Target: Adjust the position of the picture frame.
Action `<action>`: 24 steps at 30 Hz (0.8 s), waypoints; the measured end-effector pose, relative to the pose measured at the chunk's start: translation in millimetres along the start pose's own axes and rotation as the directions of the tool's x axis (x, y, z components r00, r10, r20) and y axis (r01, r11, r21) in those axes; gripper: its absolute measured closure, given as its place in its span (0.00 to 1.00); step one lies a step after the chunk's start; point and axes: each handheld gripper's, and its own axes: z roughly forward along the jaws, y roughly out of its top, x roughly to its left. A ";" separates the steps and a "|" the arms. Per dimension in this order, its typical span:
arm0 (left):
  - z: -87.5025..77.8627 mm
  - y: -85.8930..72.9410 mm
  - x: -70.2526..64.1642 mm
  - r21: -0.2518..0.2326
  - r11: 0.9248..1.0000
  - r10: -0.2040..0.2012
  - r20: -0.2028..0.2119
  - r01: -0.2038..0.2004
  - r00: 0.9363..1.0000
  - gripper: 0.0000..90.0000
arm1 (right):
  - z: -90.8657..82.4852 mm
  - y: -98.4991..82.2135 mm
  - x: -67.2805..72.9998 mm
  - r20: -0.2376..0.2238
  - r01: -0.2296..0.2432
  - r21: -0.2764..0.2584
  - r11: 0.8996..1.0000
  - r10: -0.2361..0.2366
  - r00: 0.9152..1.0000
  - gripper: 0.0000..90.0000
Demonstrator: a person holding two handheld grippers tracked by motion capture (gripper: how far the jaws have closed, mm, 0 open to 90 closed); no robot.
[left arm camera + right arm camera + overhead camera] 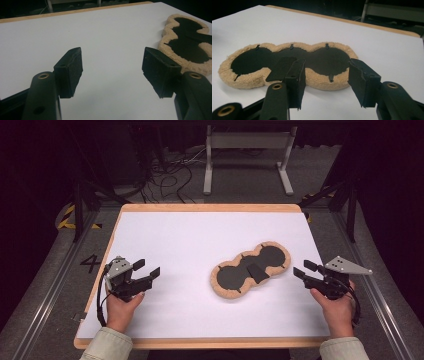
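A fleecy tan pad (251, 270) with a black centre is laid flat right of the middle of the white table (175, 240). The right gripper (304, 269) is held just beside it, the left gripper (147, 268) well apart; both are held open and empty.

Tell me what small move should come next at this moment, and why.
Probably the right gripper should ease forward to the near edge of the fleece-rimmed black pad. Its jaws stand open with nothing between them, just short of the pad's right end, and the right gripper view shows the fleece rim directly ahead. The left gripper, also open, sits farther off over bare white table.
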 end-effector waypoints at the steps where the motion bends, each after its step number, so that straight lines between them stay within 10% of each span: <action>1: 0.5 -0.3 0.3 0.003 1.000 -0.001 0.002 0.001 1.000 0.37 | -0.8 -0.5 -0.4 0.001 0.001 -0.007 1.000 -0.001 1.000 0.53; 12: -3.2 -6.1 -3.3 -0.081 0.996 -0.025 0.039 0.028 0.999 0.37 | -1.9 4.9 1.9 -0.023 0.029 -0.032 0.999 -0.029 0.999 0.48; 24: -1.0 -10.9 3.4 -0.060 0.996 -0.057 0.033 0.059 0.998 0.38 | -0.6 7.7 3.4 -0.028 0.043 -0.037 0.998 -0.044 0.999 0.47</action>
